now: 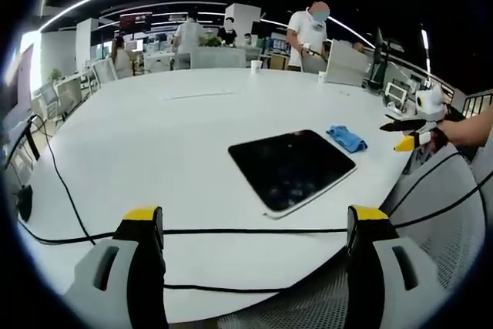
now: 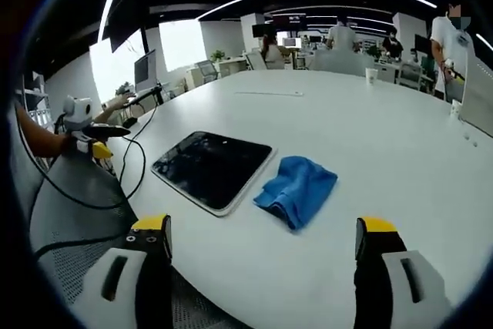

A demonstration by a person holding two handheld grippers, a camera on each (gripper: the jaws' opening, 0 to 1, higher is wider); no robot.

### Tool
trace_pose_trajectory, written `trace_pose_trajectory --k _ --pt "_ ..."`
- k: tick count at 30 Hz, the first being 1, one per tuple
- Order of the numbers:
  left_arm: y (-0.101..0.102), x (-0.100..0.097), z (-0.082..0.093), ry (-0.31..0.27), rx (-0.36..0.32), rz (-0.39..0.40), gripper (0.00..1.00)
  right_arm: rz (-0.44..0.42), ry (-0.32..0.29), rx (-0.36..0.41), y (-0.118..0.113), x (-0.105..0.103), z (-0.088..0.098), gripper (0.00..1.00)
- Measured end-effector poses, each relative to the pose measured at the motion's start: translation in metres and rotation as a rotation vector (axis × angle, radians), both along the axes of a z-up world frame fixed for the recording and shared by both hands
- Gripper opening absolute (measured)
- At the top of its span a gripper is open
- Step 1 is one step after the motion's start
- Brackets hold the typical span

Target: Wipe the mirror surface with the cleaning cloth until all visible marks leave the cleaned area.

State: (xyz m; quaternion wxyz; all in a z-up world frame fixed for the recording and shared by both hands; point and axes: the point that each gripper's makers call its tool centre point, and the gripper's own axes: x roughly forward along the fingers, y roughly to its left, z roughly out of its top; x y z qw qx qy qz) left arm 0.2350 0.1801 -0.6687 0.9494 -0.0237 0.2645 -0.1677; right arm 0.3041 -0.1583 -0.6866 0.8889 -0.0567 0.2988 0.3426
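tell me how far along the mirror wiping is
Nothing looks done yet. The mirror lies flat on the white table with specks across its dark surface. The blue cloth sits crumpled beside it, untouched. The right gripper is open and empty, short of the cloth; the left gripper is open too, back from the mirror. Left: grasp the cloth and wipe the whole mirror.

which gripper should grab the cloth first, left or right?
Right, probably. In the right gripper view the blue cloth lies just ahead of the open right gripper, beside the mirror. From the left gripper, also open, the cloth sits beyond the mirror, so it would have to reach across.
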Motion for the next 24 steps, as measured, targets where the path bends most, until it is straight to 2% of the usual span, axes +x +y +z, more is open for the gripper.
trace_pose_trajectory --k 1,5,10,24 --pt "0.000 0.000 0.000 0.000 0.004 -0.001 0.99 -0.003 0.000 -0.023 -0.002 0.001 -0.002 0.98" --pt "0.000 -0.001 -0.001 0.000 0.003 -0.003 0.99 -0.008 0.006 -0.008 0.000 0.001 -0.002 0.98" --pt "0.000 0.000 -0.001 -0.002 0.000 -0.005 0.99 -0.013 0.052 -0.017 0.001 -0.003 -0.009 0.98" --pt "0.002 0.001 -0.002 -0.004 0.002 0.000 0.99 -0.041 0.059 -0.009 -0.005 -0.009 -0.007 0.98"
